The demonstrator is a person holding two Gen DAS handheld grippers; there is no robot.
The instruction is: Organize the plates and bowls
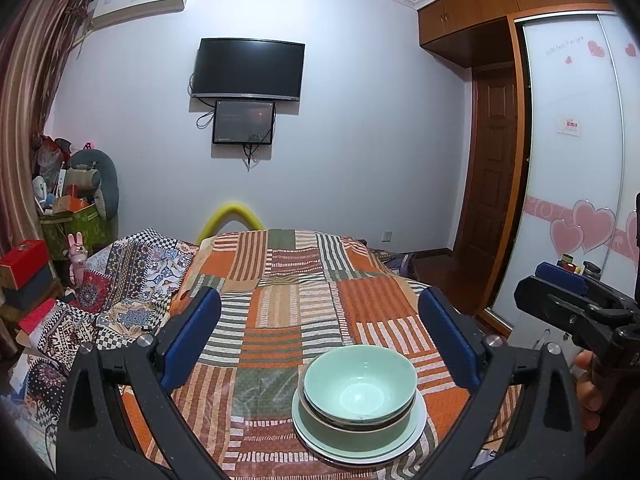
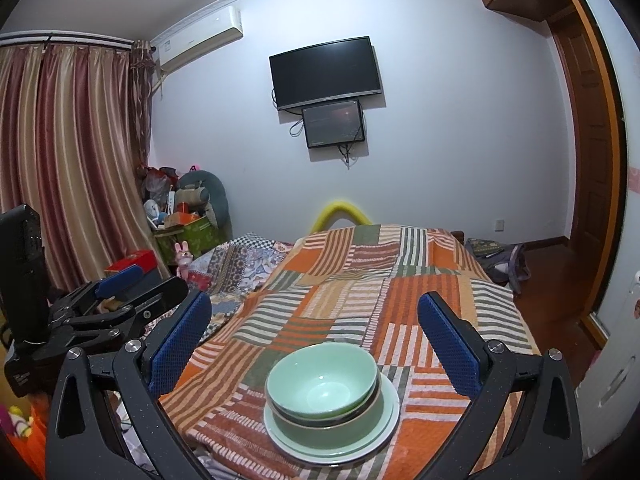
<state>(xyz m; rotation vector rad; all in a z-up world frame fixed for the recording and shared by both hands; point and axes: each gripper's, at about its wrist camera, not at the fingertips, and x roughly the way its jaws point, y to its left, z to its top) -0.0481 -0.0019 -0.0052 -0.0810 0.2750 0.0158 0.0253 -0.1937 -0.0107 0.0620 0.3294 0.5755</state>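
Observation:
A pale green bowl (image 1: pixel 358 386) sits nested in a darker green bowl (image 1: pixel 352 434), both stacked on pale plates (image 1: pixel 416 432) on the striped patchwork cloth (image 1: pixel 288 304). The same stack shows in the right wrist view: top bowl (image 2: pixel 322 380), lower bowl (image 2: pixel 340 428), plates (image 2: pixel 390 412). My left gripper (image 1: pixel 320 324) is open and empty, held above and behind the stack. My right gripper (image 2: pixel 314 326) is open and empty, also above the stack. The right gripper also shows at the right edge of the left wrist view (image 1: pixel 572 300); the left one shows at the left of the right wrist view (image 2: pixel 120 292).
The cloth covers a table-like surface whose far edge (image 1: pixel 288 234) drops off toward the wall. A second patterned cloth (image 1: pixel 128 280) lies to the left. Boxes and clutter (image 1: pixel 72 216) stand at the far left. A wardrobe door (image 1: pixel 572 160) stands at the right.

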